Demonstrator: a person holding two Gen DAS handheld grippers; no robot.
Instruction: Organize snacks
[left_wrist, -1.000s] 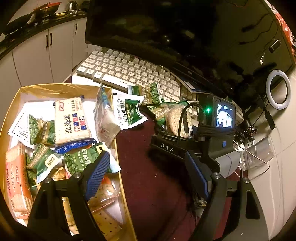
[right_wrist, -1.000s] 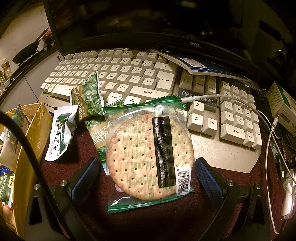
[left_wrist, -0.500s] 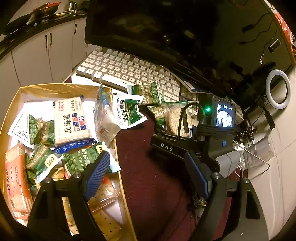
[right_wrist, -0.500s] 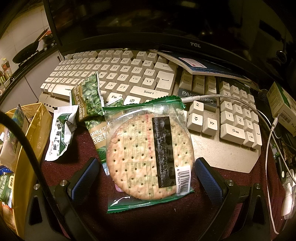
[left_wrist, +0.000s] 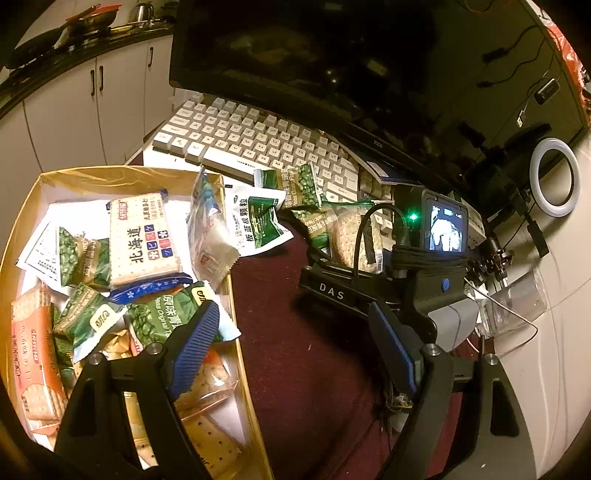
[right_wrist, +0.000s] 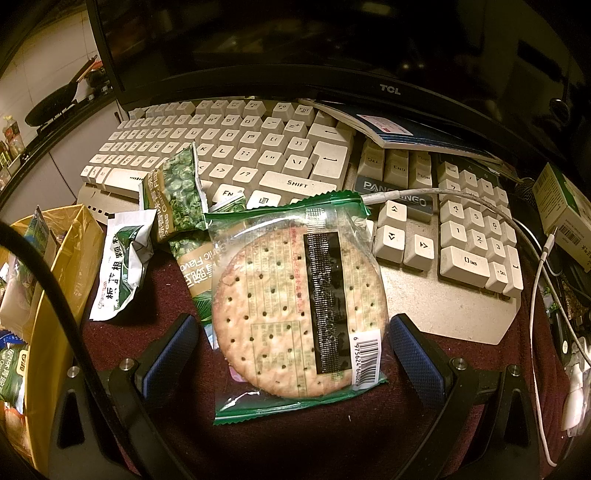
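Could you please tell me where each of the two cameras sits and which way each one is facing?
Left wrist: on the left gripper, angled down over the yellow box; open, empty fingers show, plus the right gripper.
Right wrist: on the right gripper, angled down at the round cracker packet between open fingers.
Shared: the cracker packet, white keyboard, green pea packet, box.

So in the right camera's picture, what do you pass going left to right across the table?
Yellow box → white sachet → round cracker pack → number pad → white cable.
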